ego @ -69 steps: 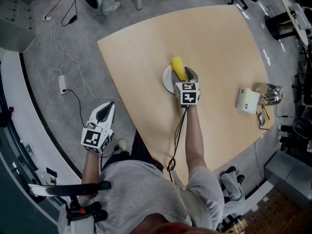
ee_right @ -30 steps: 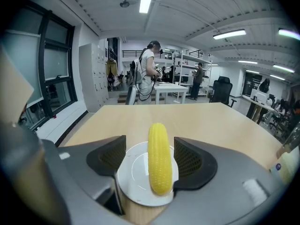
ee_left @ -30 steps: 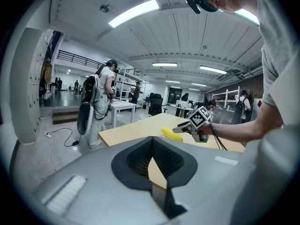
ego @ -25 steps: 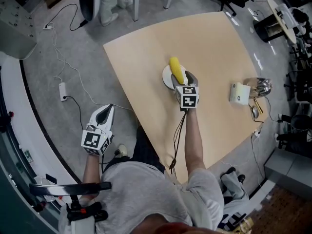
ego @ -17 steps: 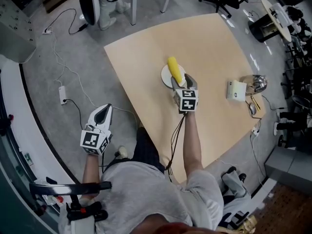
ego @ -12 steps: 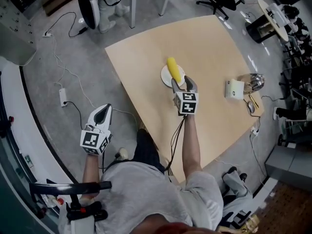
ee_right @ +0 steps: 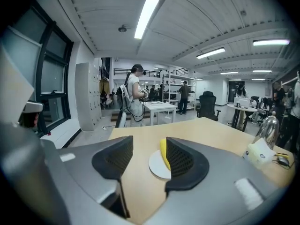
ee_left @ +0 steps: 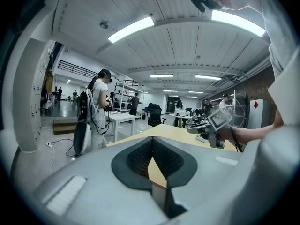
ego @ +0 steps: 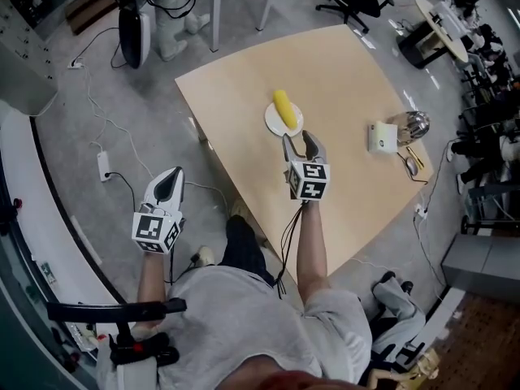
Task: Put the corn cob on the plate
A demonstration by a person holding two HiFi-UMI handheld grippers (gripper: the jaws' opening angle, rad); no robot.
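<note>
A yellow corn cob (ego: pixel 282 106) lies on a small white plate (ego: pixel 291 125) in the middle of the light wooden table (ego: pixel 349 71). My right gripper (ego: pixel 302 145) hangs a short way in front of the plate, apart from it. Its jaws are closing, a gap still stands between them and nothing is in it. In the right gripper view the corn cob (ee_right: pixel 162 156) and plate (ee_right: pixel 154 168) show between and beyond the right gripper (ee_right: pixel 149 159). My left gripper (ego: pixel 172 175) is off the table over the floor, pads together, holding nothing. The left gripper (ee_left: pixel 152 144) looks toward the table edge.
A white box (ego: pixel 379 137) and a shiny metal vessel (ego: pixel 411 125) stand near the table's right edge. Cables and a power strip (ego: pixel 102 165) lie on the floor at left. People stand by a white table (ee_right: pixel 158 105) further back. Office chairs stand beyond.
My right gripper has drawn back from the plate toward me and risen, leaving the corn cob on the plate. The left gripper has risen slightly.
</note>
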